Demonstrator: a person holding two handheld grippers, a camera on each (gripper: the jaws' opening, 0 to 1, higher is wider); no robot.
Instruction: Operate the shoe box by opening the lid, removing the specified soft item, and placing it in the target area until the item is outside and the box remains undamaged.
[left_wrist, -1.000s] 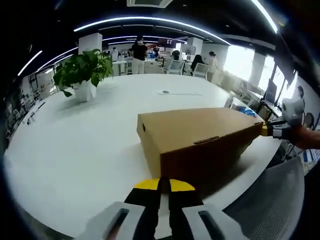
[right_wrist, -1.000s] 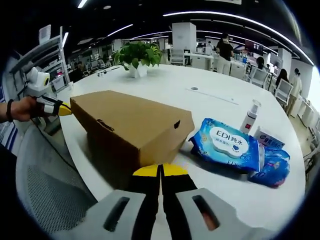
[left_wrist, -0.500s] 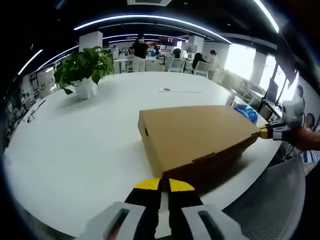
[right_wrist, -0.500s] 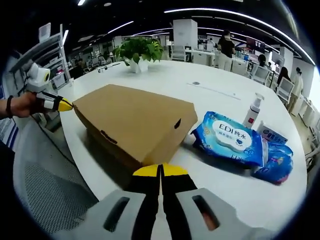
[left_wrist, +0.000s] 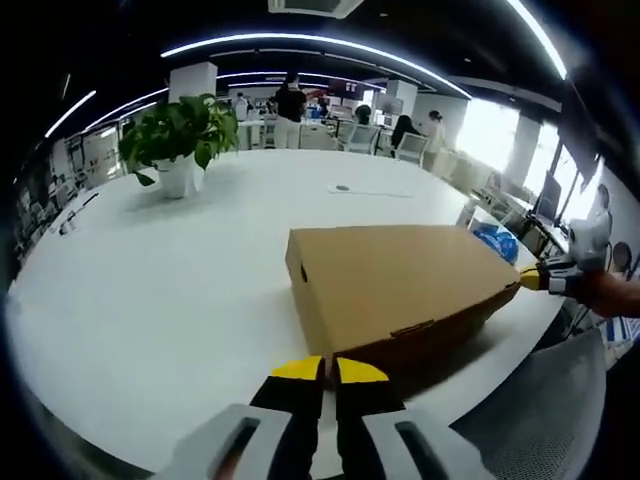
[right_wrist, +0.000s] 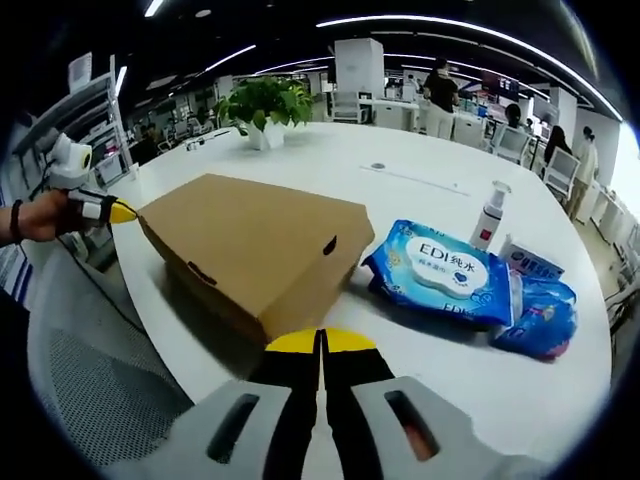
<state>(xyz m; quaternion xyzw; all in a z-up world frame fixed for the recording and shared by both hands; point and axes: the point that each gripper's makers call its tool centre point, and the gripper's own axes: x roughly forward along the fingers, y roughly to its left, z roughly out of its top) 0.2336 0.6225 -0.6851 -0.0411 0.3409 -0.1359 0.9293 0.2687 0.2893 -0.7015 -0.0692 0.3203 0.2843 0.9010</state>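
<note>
A closed brown cardboard shoe box (left_wrist: 400, 285) (right_wrist: 250, 245) lies on the white table (left_wrist: 150, 290), near its edge. In the left gripper view my left gripper (left_wrist: 320, 370) is shut and holds nothing, just short of the box's near side. My right gripper (right_wrist: 320, 342) is shut too, with nothing in it, in front of the box's near corner. Each gripper also enters the other view, with its yellow tip at a box corner: the left gripper (right_wrist: 115, 212), held by a hand, and the right gripper (left_wrist: 535, 280). The box's contents are hidden.
Beside the box lie a blue wet-wipes pack (right_wrist: 445, 272), a second blue pack (right_wrist: 545, 315), a small carton (right_wrist: 530, 265) and a spray bottle (right_wrist: 488, 215). A potted plant (left_wrist: 180, 135) stands at the far side. A grey mesh chair (right_wrist: 80, 380) stands at the table edge. People stand far behind.
Both views have risen and drawn back a little. The box shows more of its top and less of its front side. Both grippers stay shut.
</note>
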